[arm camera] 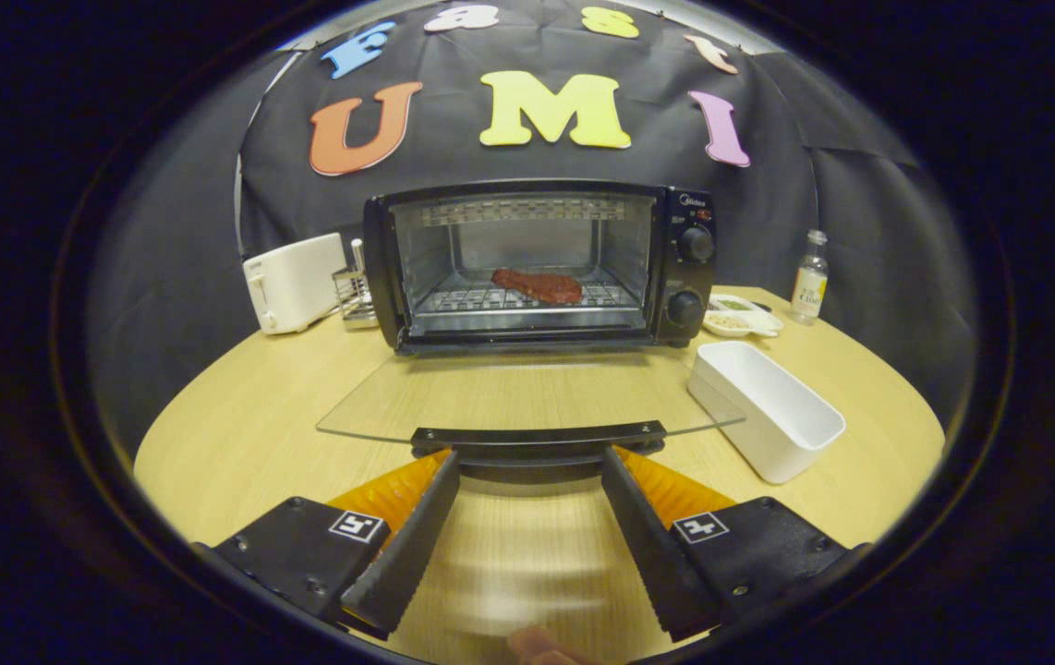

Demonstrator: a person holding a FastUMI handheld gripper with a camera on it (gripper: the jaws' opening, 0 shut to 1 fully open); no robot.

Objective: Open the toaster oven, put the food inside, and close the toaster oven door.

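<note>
The round wooden table (241, 434) carries everything here, and the biggest thing on it is the toaster oven (537, 268), which stands at the far side against the booth wall so that its front faces the gripper. Its glass door (527, 397) is folded down flat over the table, toward the gripper, and this leaves the inside free to reach. The food (537, 284), a dark red piece like a steak, already lies on the wire rack in the middle of the oven, so I judge that only the closing of the door is left. To the right of the door stands a white rectangular container (772, 411), which looks empty; probably the food was kept there. A white toaster (295, 282) is at the left of the oven, with a small metal rack (354, 296) between them. At the right, near the knobs, there are small dishes (740, 316) and a little bottle (810, 277); they seem to have no part in this step. The gripper (530, 457) has its fingers spread wide and they hold nothing; their tips are just below the door's dark handle (537, 436), one at each end. I think this position is chosen to lift the door upward from its front edge.
</note>
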